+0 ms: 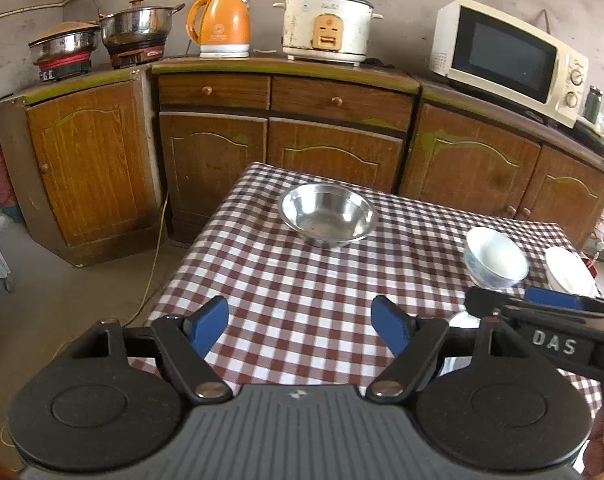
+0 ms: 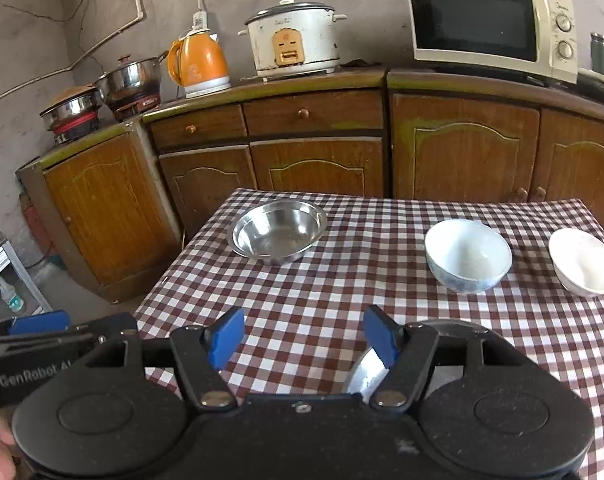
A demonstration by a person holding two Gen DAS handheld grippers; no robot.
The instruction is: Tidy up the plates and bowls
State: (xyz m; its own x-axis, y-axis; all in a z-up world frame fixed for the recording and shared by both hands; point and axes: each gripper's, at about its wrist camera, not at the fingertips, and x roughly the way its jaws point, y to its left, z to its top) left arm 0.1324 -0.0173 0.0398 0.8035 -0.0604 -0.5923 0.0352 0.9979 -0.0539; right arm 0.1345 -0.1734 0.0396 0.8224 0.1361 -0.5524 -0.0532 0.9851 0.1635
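Ahead, the steel bowl (image 1: 329,214) on the checked table (image 1: 302,280) looks empty; both porcelain bowls (image 2: 467,255) far right, perhaps empty. Left gripper (image 1: 302,326) and right gripper (image 2: 303,336) gape, holding nothing.

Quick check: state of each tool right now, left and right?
Left tool: open, nothing between the pads, only checked tablecloth beyond.
Right tool: open, holding nothing; a metal dish lies under its right finger.
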